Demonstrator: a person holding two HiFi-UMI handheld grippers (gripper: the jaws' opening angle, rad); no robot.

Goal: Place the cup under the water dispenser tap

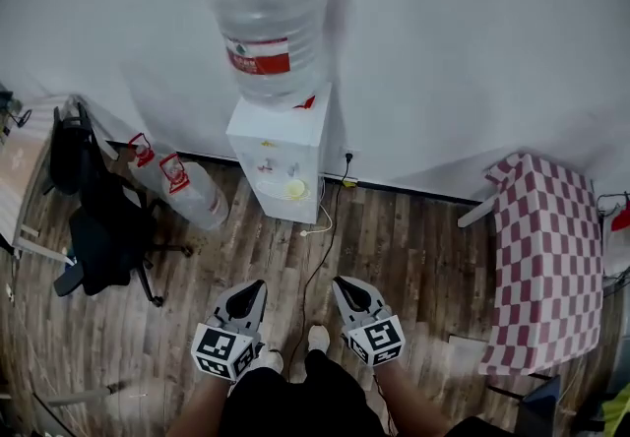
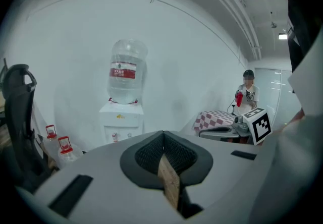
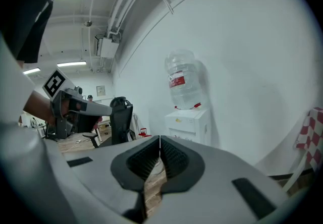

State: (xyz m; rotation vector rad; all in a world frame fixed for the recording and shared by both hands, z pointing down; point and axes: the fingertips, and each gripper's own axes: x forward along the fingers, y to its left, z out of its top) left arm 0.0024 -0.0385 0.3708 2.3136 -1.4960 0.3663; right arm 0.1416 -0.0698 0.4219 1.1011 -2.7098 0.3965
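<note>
Flanking the water dispenser [image 1: 283, 155]: spare bottles [image 1: 182, 187], chair [image 1: 98, 218]; checkered table [image 1: 546, 268]

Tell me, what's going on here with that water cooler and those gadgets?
A person stands facing a water dispenser, holding a left hand-held gripper and a right hand-held gripper well short of it. Both are shut with nothing between their jaws. A small yellow thing, possibly the cup, sits below the dispenser's taps.

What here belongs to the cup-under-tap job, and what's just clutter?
Job: dispenser; yellow thing below its taps, maybe the cup; left tongs, right tongs, both shut, empty.
Clutter: chair; floor bottles; checked table; cable.
</note>
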